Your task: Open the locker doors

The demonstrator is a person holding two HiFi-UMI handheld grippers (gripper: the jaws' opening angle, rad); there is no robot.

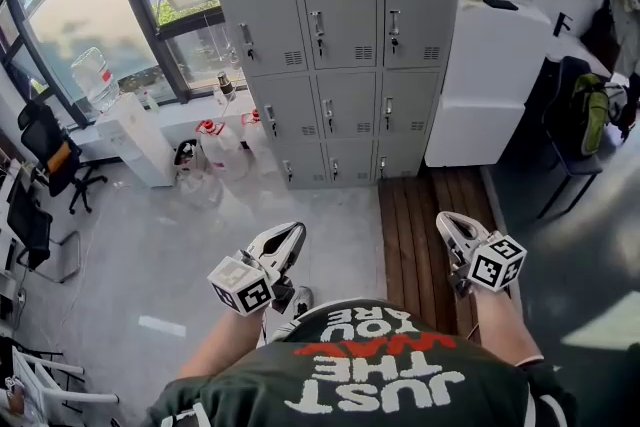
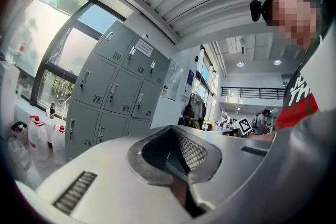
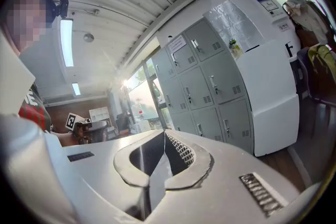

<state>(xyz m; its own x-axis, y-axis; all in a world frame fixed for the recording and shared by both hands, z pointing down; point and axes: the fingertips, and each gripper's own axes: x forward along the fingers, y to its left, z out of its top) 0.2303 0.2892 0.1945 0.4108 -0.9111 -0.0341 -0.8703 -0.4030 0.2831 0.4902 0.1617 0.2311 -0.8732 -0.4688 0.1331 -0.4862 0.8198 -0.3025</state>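
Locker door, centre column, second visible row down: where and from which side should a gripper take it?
Grip the upright handle by the locker door's left edge, coming from the front with jaws either side; the flat panel offers nothing else.

Mostly greys, with some brown.
We see pale grey steel lockers (image 1: 340, 15), a brown slatted wooden floor strip (image 1: 420, 225), and black-and-white square markers on our silver left gripper (image 1: 296, 229) and right gripper (image 1: 445, 217).

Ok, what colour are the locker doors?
The locker doors are plain light grey. The head view shows it best.
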